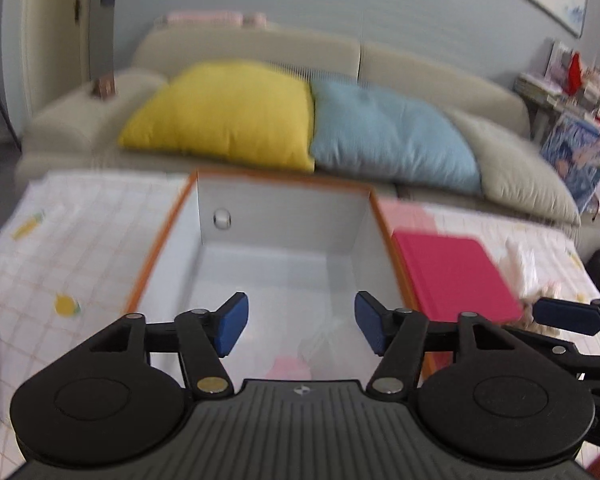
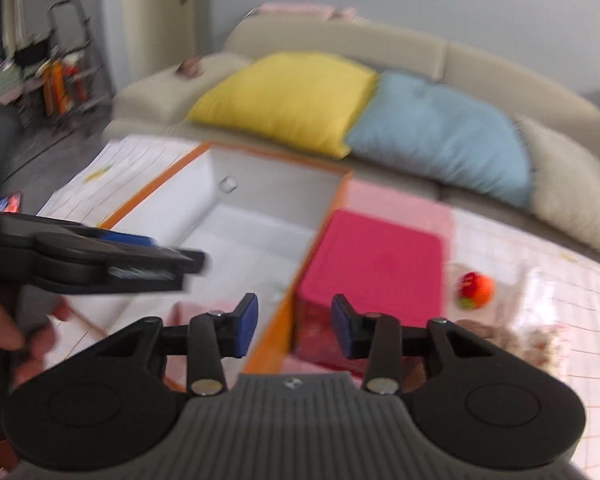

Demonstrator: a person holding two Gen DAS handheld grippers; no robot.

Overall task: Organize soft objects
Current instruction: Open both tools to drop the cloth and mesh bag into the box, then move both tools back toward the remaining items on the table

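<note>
An open white box with an orange rim (image 1: 162,236) (image 2: 148,196) stands on the checked tablecloth. A pink soft item (image 1: 288,368) lies in its near end. My left gripper (image 1: 298,326) is open and empty, above the box's near end. My right gripper (image 2: 294,326) is open and empty, over the box's right wall and the edge of a magenta block (image 2: 376,260) (image 1: 456,272). The left gripper also shows in the right wrist view (image 2: 148,256), and one right fingertip shows in the left wrist view (image 1: 568,314). A small red-orange toy (image 2: 476,290) lies right of the block.
A beige sofa (image 1: 420,64) behind the table carries a yellow cushion (image 1: 228,112), a blue cushion (image 1: 388,136) and a grey one (image 1: 520,176). Pale plush items (image 2: 536,332) lie at the table's right. A cluttered shelf (image 1: 560,80) stands far right.
</note>
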